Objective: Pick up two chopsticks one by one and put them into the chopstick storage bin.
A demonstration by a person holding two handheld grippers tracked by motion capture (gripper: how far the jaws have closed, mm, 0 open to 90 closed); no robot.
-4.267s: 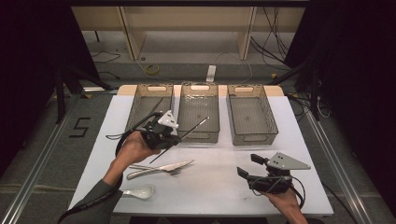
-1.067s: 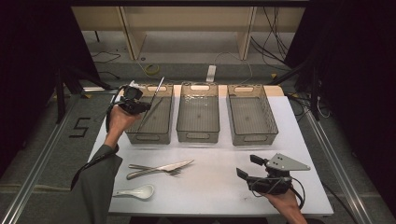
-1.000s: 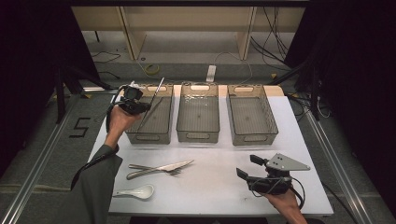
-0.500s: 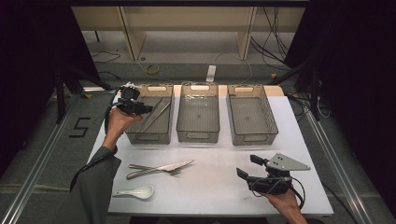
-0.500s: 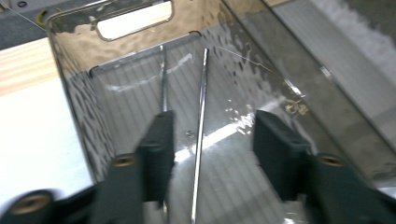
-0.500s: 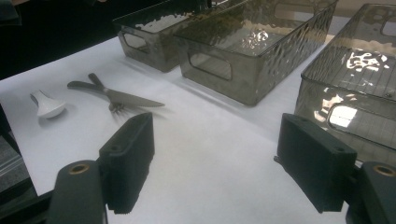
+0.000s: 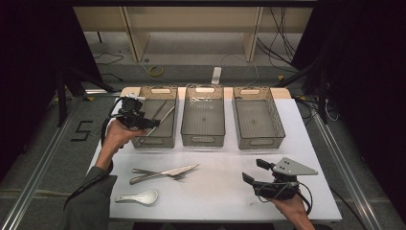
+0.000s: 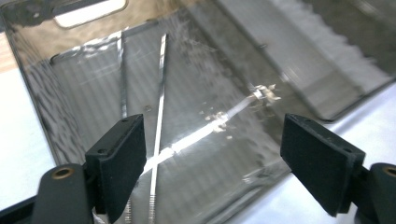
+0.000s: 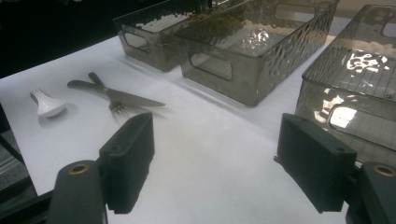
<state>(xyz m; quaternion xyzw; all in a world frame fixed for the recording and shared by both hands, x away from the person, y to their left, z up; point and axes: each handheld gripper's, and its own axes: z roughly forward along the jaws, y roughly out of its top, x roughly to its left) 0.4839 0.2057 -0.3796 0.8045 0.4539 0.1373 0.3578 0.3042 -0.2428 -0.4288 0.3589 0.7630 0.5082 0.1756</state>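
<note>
Over left bin (image 7: pixel 154 119), left hand-held gripper (image 8: pixel 212 154) jaws just opening, empty (close view: metal chopsticks (image 8: pixel 161 102) inside).

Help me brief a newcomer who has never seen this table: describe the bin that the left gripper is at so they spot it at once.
On the white table, three smoky see-through bins stand in a row along the far edge. Take the leftmost bin, beside the open left gripper. It alone holds metal chopsticks; the middle bin and right bin look empty.
</note>
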